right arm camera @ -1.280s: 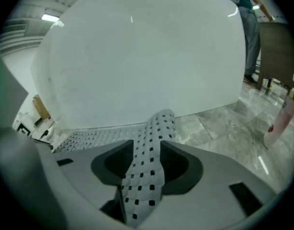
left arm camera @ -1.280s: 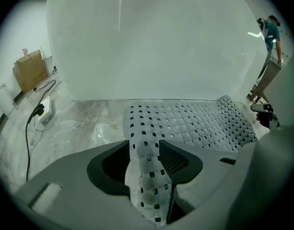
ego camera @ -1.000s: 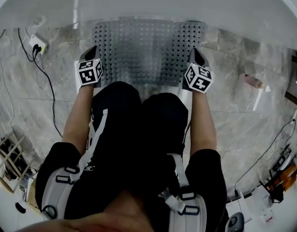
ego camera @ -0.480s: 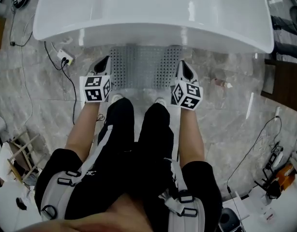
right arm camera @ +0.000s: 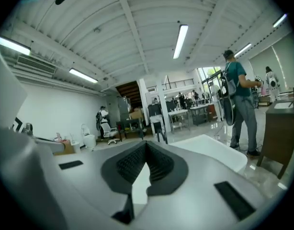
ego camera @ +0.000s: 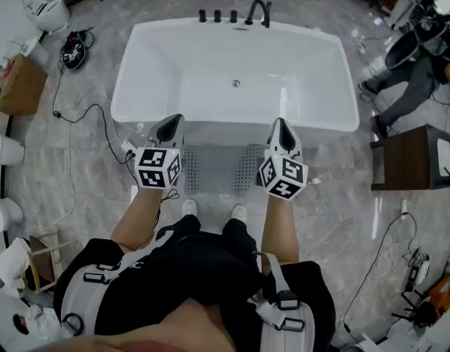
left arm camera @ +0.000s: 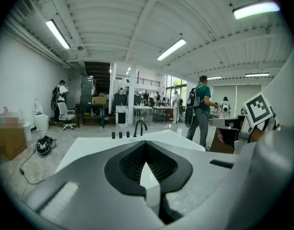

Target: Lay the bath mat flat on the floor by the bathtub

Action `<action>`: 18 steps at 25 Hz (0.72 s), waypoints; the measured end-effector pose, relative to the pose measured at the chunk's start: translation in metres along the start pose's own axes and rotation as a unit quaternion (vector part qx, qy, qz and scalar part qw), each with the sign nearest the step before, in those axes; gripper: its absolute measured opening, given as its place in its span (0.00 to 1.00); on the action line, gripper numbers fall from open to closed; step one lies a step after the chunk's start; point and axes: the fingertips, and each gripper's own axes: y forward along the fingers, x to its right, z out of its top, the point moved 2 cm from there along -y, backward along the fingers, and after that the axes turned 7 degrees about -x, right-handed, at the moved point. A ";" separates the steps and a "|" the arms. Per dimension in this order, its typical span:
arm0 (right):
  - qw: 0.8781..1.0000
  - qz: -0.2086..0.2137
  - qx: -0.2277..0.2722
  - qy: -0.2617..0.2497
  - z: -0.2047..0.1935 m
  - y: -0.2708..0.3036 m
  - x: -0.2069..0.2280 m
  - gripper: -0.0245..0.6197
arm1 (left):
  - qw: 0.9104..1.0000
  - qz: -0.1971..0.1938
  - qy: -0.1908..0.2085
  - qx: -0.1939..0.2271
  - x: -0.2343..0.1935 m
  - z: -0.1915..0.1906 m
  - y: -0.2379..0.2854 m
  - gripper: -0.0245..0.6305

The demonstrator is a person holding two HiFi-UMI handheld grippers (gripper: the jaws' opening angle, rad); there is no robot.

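While they're both held up in the air, the left gripper [ego camera: 171, 125] and right gripper [ego camera: 281, 129] each have their jaws squeezed together on nothing, and the grey bath mat [ego camera: 218, 169] lies flat on the floor [ego camera: 342, 196] just beside the white bathtub [ego camera: 236, 79], between them.

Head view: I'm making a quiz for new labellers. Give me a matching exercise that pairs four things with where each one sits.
Things:
1. bath mat
2. tap
3. cardboard box
4. wooden cabinet

Places:
A. on the far rim of the bathtub
B. at the picture's left edge
C. on the floor between the bathtub and the person's shoes
D. on the floor right of the bathtub

Pairs: 1-C, 2-A, 3-B, 4-D
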 end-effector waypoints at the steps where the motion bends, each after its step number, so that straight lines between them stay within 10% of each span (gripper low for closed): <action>1: 1.000 -0.001 0.020 -0.002 0.022 -0.012 -0.003 0.05 | 1.000 0.002 0.003 0.018 0.005 0.019 -0.012 0.04; 7: 0.996 -0.001 0.089 -0.019 0.086 -0.059 -0.022 0.05 | 0.997 0.011 0.010 0.081 0.010 0.085 -0.060 0.04; 18: 0.995 0.028 0.094 -0.035 0.095 -0.066 -0.044 0.05 | 0.995 0.022 0.008 0.093 0.005 0.094 -0.077 0.04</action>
